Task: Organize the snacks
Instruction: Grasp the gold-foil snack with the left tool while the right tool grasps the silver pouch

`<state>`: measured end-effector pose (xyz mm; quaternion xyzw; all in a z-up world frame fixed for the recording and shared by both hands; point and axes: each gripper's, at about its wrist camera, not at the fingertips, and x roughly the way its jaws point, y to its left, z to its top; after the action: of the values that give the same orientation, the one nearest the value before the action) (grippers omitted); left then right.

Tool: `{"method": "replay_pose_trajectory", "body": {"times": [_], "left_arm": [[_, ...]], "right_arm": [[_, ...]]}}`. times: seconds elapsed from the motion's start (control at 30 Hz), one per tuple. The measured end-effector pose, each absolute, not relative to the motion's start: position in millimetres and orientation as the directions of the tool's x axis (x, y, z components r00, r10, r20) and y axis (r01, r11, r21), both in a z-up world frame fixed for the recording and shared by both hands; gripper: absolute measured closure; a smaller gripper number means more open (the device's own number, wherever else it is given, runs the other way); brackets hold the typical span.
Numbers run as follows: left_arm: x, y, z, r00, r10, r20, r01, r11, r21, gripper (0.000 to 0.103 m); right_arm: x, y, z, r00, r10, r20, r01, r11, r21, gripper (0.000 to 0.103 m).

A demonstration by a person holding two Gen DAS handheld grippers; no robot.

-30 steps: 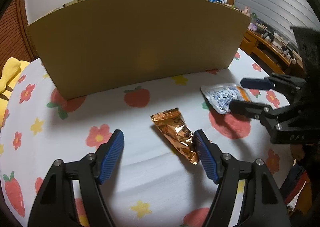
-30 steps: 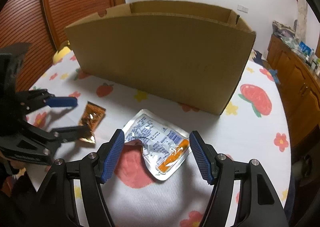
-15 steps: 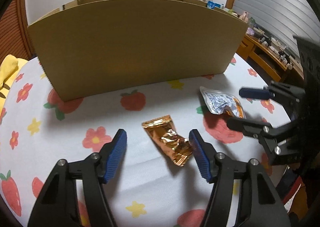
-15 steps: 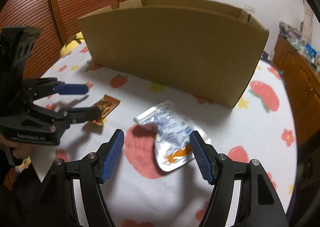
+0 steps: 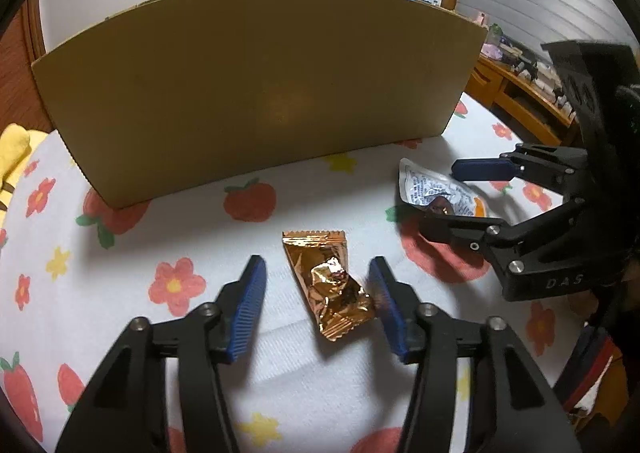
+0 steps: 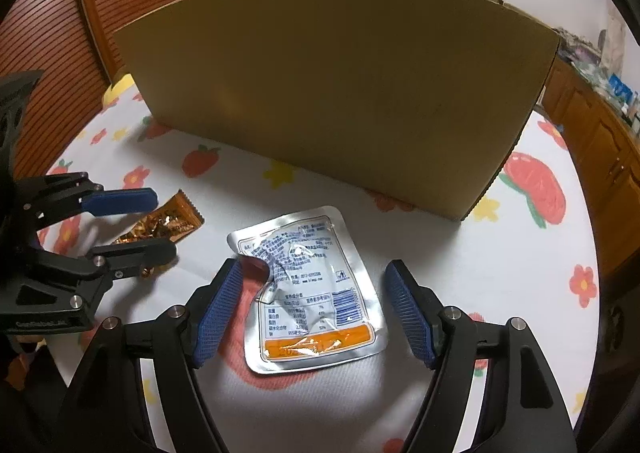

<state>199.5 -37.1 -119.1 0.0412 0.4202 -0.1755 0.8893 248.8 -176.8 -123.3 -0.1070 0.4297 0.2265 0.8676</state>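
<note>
Flowered tablecloth [image 5: 120, 293] covers the table, cardboard box [image 5: 260, 93] at the far side. Left gripper [image 5: 316, 305] straddles the gold wrapper [image 5: 330, 285], jaws apart; right gripper [image 6: 314, 313], jaws opening, straddles the silver pouch [image 6: 316, 289].

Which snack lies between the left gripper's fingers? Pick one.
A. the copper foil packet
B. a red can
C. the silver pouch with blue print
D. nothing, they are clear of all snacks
A: in the left wrist view the copper foil packet lies on the tablecloth between the blue pads of the left gripper, while the silver pouch sits under the right gripper.
</note>
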Motion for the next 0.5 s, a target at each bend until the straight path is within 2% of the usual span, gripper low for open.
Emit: {"method": "replay_pose_trajectory", "body": {"times": [0.1, 0.27, 0.4, 0.5], "left_arm": [[195.8, -42.6, -122.0, 0.613, -0.228, -0.756, 0.341, 0.940, -0.008, 0.039], [198.2, -40.7, -123.6, 0.610, -0.228, -0.759, 0.334, 0.943, -0.014, 0.033], [199.5, -40.5, -124.5, 0.611, -0.222, -0.759, 0.331, 0.943, -0.009, 0.031], [201.0, -39.5, -124.3, 0.608, -0.215, -0.764, 0.325, 0.946, -0.007, 0.025]], "right_arm": [[244.7, -177.9, -124.1, 0.542, 0.295, -0.787, -0.485, 0.875, -0.006, 0.026], [239.3, -173.2, -128.6, 0.573, 0.272, -0.773, -0.491, 0.869, -0.058, 0.022], [239.7, -174.3, -129.2, 0.573, 0.269, -0.774, -0.483, 0.874, -0.053, 0.020], [239.9, -174.9, -129.7, 0.573, 0.265, -0.775, -0.478, 0.877, -0.054, 0.017]]}}
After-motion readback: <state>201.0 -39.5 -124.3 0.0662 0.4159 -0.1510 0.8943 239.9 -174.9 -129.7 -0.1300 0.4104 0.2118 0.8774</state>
